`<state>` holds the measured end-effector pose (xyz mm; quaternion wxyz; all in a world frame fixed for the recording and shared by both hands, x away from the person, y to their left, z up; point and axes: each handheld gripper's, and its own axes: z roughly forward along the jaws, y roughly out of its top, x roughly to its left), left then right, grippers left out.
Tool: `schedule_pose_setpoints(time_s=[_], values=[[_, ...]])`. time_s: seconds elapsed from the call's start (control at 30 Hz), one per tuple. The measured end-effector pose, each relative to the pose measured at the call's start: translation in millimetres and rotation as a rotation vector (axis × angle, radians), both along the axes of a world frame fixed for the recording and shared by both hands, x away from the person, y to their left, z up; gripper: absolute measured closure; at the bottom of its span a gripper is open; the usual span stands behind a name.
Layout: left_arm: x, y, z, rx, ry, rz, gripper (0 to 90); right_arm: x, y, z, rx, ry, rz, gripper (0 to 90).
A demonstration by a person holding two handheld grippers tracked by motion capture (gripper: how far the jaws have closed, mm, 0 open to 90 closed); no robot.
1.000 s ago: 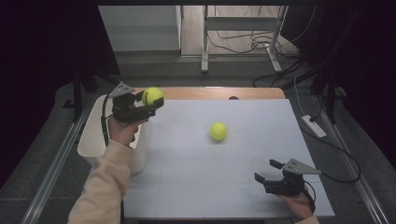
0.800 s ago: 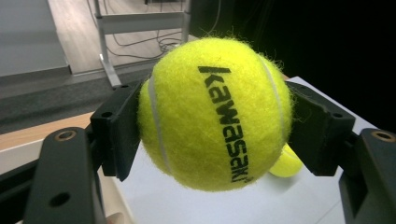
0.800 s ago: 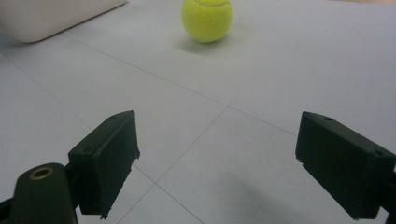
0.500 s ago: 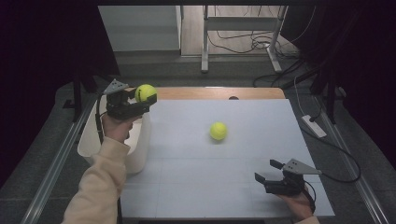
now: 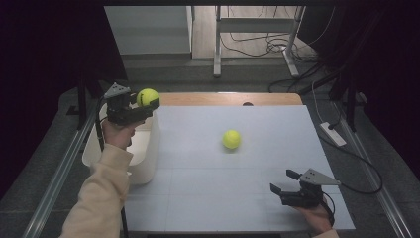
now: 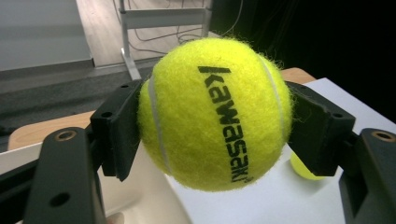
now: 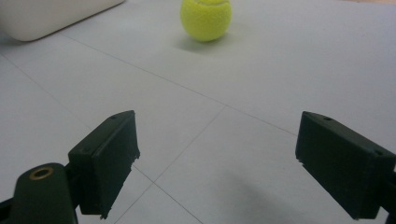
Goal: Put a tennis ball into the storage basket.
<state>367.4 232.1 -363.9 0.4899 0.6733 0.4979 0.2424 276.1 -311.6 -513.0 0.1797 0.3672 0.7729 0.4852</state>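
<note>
My left gripper (image 5: 147,100) is shut on a yellow tennis ball (image 5: 147,96) marked "kawasaki" (image 6: 215,114), held in the air above the far rim of a white bin (image 5: 146,158) at the table's left edge. A second tennis ball (image 5: 231,139) lies loose on the white table (image 5: 223,198), near its middle; it sits ahead of my right gripper in the right gripper view (image 7: 206,18). My right gripper (image 5: 282,184) rests low near the front right corner, open, with nothing between its jaws (image 7: 219,163).
The white bin hangs off the table's left side, next to a metal rail (image 5: 59,173). A wooden strip (image 5: 223,98) borders the table's far edge. Cables (image 5: 346,163) trail on the floor at the right. A metal stand (image 5: 218,44) is beyond the table.
My left gripper has carried its ball leftward and a little farther away, from over the table's corner to above the bin. The right gripper and the loose ball have not moved.
</note>
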Motion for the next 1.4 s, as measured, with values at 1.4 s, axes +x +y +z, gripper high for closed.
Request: schedule_pose_setpoints(time_s=[1.4], values=[[21.1,51.4,-12.3,0.065,0.126,0.149,26.9,0.2,-0.2,-0.4,0.002,0.0,0.001,12.9]])
